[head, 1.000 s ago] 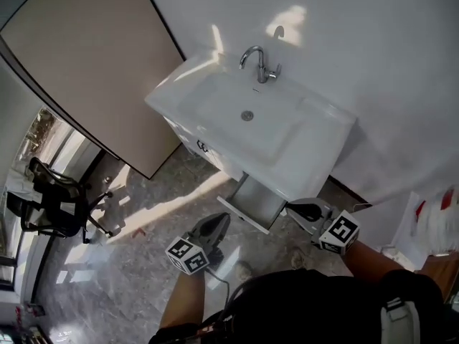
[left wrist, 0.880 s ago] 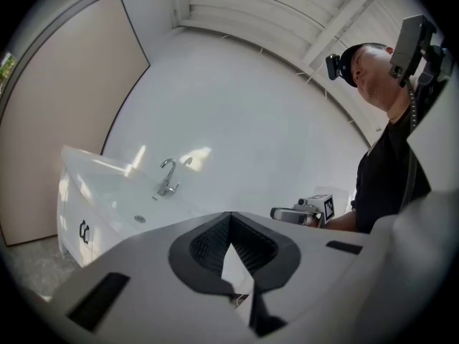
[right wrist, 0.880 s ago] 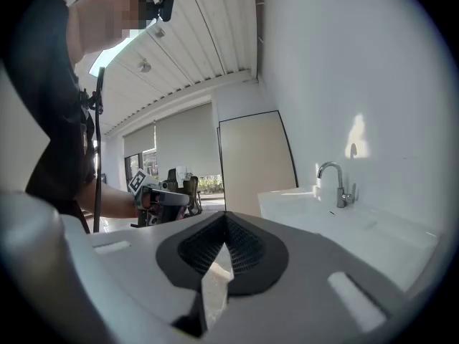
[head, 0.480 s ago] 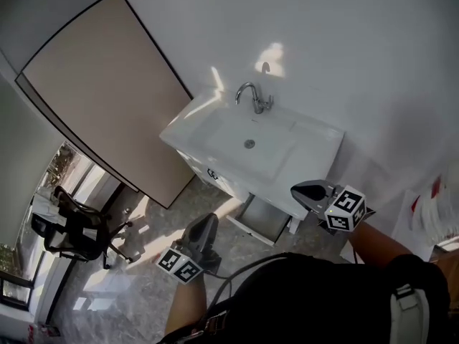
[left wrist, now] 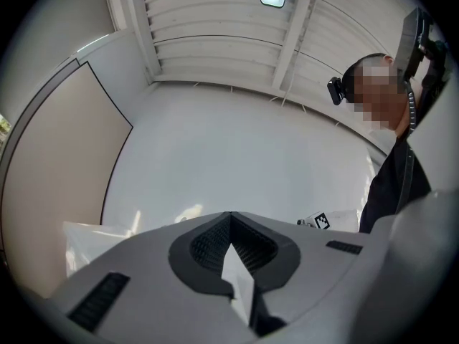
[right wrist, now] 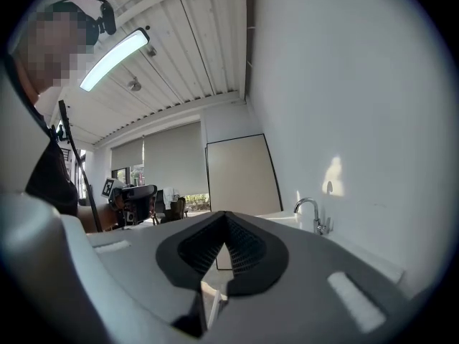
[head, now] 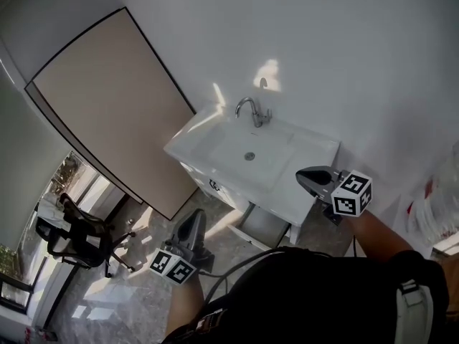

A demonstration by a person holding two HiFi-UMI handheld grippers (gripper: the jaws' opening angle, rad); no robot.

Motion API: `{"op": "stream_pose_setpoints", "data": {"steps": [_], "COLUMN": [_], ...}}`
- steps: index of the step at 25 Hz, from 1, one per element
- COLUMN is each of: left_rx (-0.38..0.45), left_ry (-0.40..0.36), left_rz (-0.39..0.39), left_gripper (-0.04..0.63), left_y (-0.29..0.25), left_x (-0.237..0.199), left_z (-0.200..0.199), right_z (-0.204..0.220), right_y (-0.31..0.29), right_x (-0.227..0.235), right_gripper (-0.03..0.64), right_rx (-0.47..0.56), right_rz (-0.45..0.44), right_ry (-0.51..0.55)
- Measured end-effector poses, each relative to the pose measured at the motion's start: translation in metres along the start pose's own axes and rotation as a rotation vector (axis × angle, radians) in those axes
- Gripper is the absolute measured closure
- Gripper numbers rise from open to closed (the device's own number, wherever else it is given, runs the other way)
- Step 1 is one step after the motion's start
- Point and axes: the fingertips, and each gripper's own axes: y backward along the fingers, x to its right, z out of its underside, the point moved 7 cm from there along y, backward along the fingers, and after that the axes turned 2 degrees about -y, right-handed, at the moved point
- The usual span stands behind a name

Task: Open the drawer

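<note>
The white sink cabinet (head: 215, 185) stands against the wall, and its drawer (head: 264, 228) is pulled out below the basin (head: 247, 149). My left gripper (head: 196, 218) hangs shut and empty above the floor, in front of and left of the drawer. The right gripper (head: 301, 176) is raised over the basin's right front corner, also shut with nothing in it. The left gripper view has the meeting jaws (left wrist: 229, 217) pointing at bare wall and ceiling. Beyond its own closed jaws (right wrist: 226, 217), the right gripper view takes in the faucet (right wrist: 313, 213).
A large brown panel (head: 107, 106) leans against the wall left of the sink. An office chair (head: 72, 239) stands on the marble floor at far left. White bags (head: 437, 206) lie at the right edge. The faucet (head: 251, 110) rises at the basin's back.
Both grippers have risen away from the open drawer, the right one up to basin height. The head view has pulled back, so the sink looks smaller. The drawer stays pulled out.
</note>
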Motion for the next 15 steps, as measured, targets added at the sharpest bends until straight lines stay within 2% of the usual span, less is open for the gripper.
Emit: {"op": "stream_pose_setpoints", "data": {"steps": [6, 15], "left_rx": [0.005, -0.01], "left_ry": [-0.018, -0.023], "left_rz": [0.017, 0.032], "left_gripper": [0.595, 0.595], "left_y": [0.0, 0.0], "left_x": [0.01, 0.016], "left_z": [-0.004, 0.0], "right_z": [-0.02, -0.019], "right_y": [-0.001, -0.003], "right_x": [0.004, 0.01], "right_gripper": [0.618, 0.618], "right_rx": [0.044, 0.032], "right_rz": [-0.006, 0.026], "right_ry": [0.003, 0.019]}}
